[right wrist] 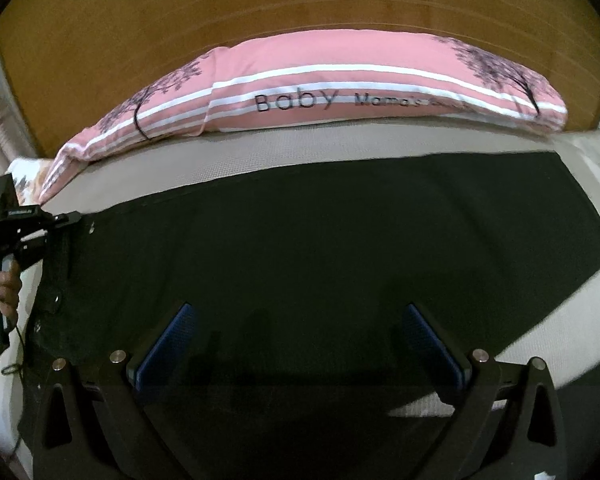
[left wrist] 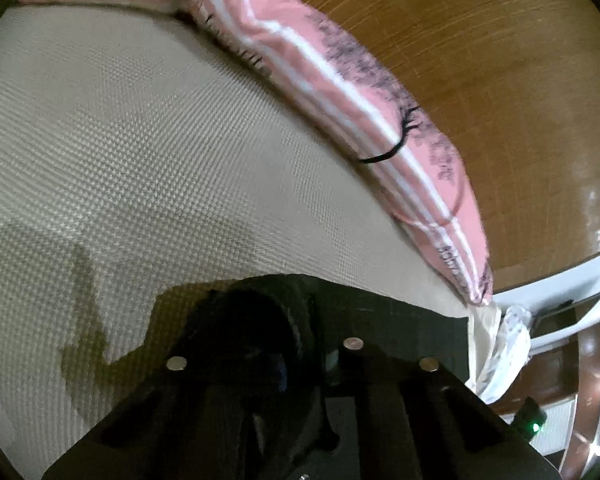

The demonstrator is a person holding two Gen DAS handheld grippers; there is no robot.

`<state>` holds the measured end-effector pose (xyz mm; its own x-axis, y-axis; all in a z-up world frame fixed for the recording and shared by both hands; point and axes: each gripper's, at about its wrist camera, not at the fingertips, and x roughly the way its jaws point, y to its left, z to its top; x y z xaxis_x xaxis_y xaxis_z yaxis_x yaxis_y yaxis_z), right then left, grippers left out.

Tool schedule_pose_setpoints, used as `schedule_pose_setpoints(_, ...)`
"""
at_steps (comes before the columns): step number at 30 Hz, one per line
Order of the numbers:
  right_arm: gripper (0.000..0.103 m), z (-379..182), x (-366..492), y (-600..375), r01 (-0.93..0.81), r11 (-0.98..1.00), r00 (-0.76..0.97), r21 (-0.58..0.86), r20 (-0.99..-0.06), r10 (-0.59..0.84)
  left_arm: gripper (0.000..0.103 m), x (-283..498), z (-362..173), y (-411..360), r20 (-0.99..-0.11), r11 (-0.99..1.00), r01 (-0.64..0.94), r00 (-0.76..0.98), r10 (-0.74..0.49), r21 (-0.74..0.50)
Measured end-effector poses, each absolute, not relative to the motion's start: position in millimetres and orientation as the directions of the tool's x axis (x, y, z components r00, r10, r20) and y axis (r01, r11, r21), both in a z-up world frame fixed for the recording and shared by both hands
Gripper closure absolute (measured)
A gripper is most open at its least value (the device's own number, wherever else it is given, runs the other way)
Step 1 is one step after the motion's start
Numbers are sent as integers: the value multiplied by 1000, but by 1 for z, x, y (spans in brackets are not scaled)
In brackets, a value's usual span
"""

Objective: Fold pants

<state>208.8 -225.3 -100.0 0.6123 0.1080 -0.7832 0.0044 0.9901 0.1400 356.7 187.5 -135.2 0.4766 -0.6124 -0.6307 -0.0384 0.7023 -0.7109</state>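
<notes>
Wide-open right gripper [right wrist: 298, 340] hovers over dark pants [right wrist: 320, 240] lying flat, seemingly folded lengthwise, cross folds left, while left gripper [right wrist: 66, 218] meets the waistband, grip unclear.

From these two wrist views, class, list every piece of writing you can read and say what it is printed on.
"Baby": on the pink striped pillow, clear in the right wrist view.
"Mama's": beside it on the same pillow; the words after it are too blurred.
Small white brand lettering on the left gripper body: too small to read.
Black pants: no text visible.
</notes>
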Motion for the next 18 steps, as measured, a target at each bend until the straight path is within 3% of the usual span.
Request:
schedule_pose_setpoints(8,0,-78,257,-240,-332,938,531,105,-801,277,96,309,-70,176,-513,704,180,566,-645,-686)
schedule_pose_setpoints(12,0,-68,298,-245,-482,876,467,28,-837,284,96,289,-57,175,-457,680,230,588,-667,-696)
schedule_pose_setpoints(18,1,-64,354,-249,-646,760,324,70,-877,356,96,271,-45,173,-430,686,283,606,-670,-670)
